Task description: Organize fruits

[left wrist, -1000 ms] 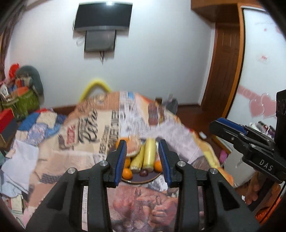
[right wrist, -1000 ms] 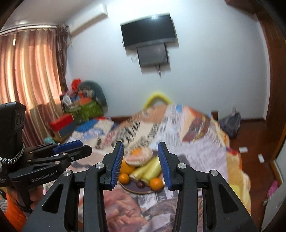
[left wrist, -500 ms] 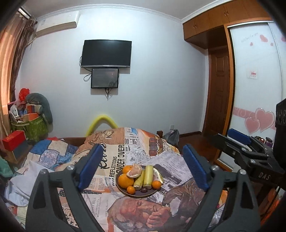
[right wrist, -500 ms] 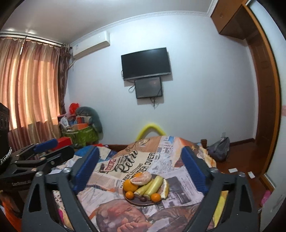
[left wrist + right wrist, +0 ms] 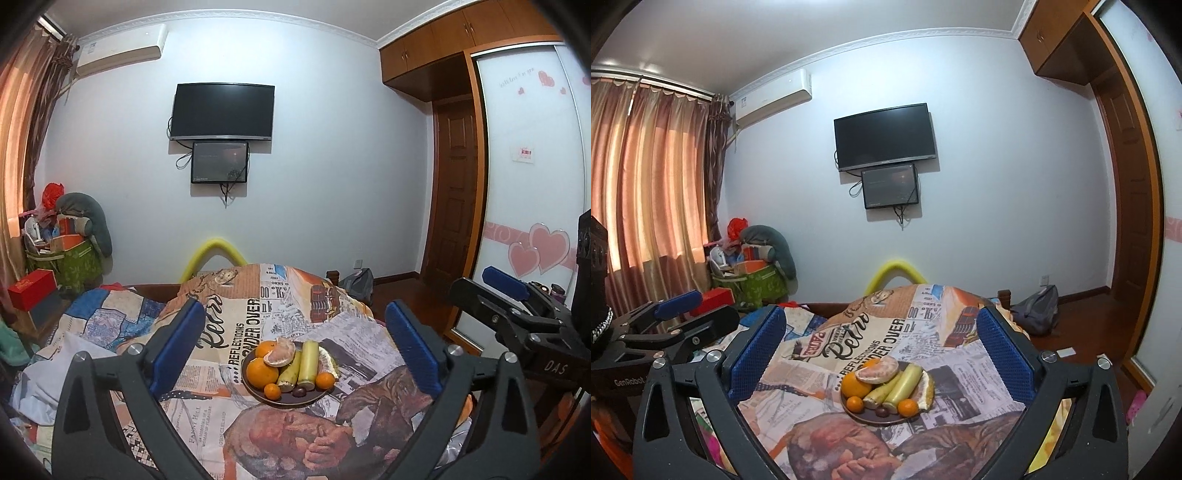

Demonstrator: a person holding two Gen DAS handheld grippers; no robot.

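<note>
A dark plate (image 5: pixel 314 398) of fruit sits on a bed covered with a newspaper-print sheet (image 5: pixel 236 325). On it lie a large orange (image 5: pixel 261 371), a peeled citrus (image 5: pixel 280 353), two green-yellow bananas (image 5: pixel 308 363), small tangerines (image 5: pixel 325 380) and a dark chestnut-like fruit (image 5: pixel 299 392). The plate also shows in the right wrist view (image 5: pixel 866 416). My left gripper (image 5: pixel 294 343) is open and empty, held above and before the plate. My right gripper (image 5: pixel 881 350) is open and empty too; it shows at the right of the left wrist view (image 5: pixel 502 291).
A TV (image 5: pixel 223 111) hangs on the far wall. Bags and boxes (image 5: pixel 62 254) pile at the left by the curtains (image 5: pixel 646 177). A wardrobe with heart stickers (image 5: pixel 532 206) and a wooden door (image 5: pixel 452 192) stand at the right. A backpack (image 5: pixel 1036 308) lies on the floor.
Both grippers have opened wide from a narrow gap and pulled back and up from the plate. The plate looks smaller and farther away now.
</note>
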